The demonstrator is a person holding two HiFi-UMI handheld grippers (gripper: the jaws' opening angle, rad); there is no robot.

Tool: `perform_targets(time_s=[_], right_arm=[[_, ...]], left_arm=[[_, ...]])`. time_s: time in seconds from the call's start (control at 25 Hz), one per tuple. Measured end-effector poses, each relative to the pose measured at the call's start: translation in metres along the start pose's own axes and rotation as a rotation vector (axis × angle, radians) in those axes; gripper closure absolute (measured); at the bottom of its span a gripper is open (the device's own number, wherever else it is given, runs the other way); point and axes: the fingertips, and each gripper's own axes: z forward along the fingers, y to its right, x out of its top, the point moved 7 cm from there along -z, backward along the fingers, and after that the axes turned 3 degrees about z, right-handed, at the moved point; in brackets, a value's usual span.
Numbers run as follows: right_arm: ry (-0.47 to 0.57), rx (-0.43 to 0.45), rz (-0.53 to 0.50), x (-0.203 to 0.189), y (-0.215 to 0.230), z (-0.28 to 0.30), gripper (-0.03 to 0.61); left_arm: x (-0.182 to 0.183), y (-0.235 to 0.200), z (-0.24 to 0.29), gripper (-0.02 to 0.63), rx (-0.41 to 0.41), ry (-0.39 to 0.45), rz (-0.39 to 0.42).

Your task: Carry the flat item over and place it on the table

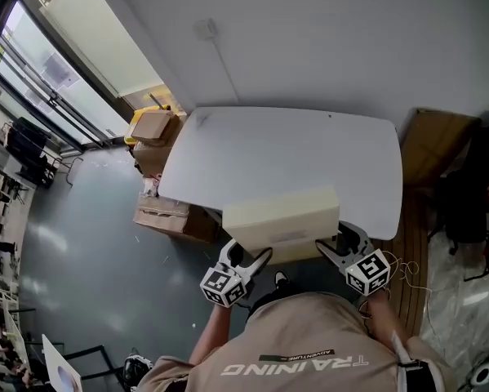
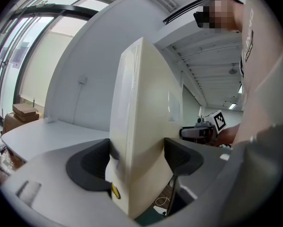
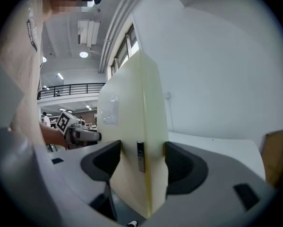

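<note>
Jaws of my left gripper (image 2: 136, 161) are pressed against both faces of the flat item (image 2: 146, 98), a pale cream slab that stands edge-on between them in the left gripper view. My right gripper (image 3: 141, 161) clamps the same slab (image 3: 132, 112) the same way at its other end. In the head view the flat item (image 1: 282, 217) sits at lower centre of the frame, held level between the left gripper (image 1: 255, 261) at its lower left corner and the right gripper (image 1: 332, 248) at its lower right. Its far side overlaps the near edge of the white table (image 1: 293, 149), which fills the middle of the frame. I cannot tell whether the item touches the tabletop. Cardboard boxes (image 1: 152, 126) stand just beside the table's left end, and a wooden panel (image 1: 437, 141) leans at centre right
</note>
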Motion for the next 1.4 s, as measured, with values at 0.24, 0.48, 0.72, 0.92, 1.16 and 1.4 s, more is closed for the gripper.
perform_targets(time_s=[0.24,0.48,0.72,0.92,1.16,1.4], right_arm=[[-0.003,-0.015,-0.003,0.018,0.003,0.051,0.314],[-0.01,-0.029,0.032,0.006,-0.009,0.107,0.314],[-0.039,-0.087,0.103,-0.011,-0.009,0.127,0.314],[-0.085,-0.097,0.117,-0.01,0.014,0.144,0.314],[-0.089,-0.1,0.135,0.0,0.064,0.161,0.314],[-0.066,-0.078,0.135,0.015,0.115,0.18,0.316]], left_arm=[[0.02,-0.055,0.006,0.272,-0.025,0.005,0.019],[0.014,-0.114,-0.003,0.272,-0.048,-0.038,0.022],[0.003,-0.148,0.013,0.272,-0.123,-0.088,0.0],[0.001,-0.168,0.038,0.272,-0.149,-0.113,-0.023],[0.008,-0.185,0.087,0.272,-0.146,-0.135,-0.058],[0.029,-0.204,0.137,0.272,-0.142,-0.148,-0.031]])
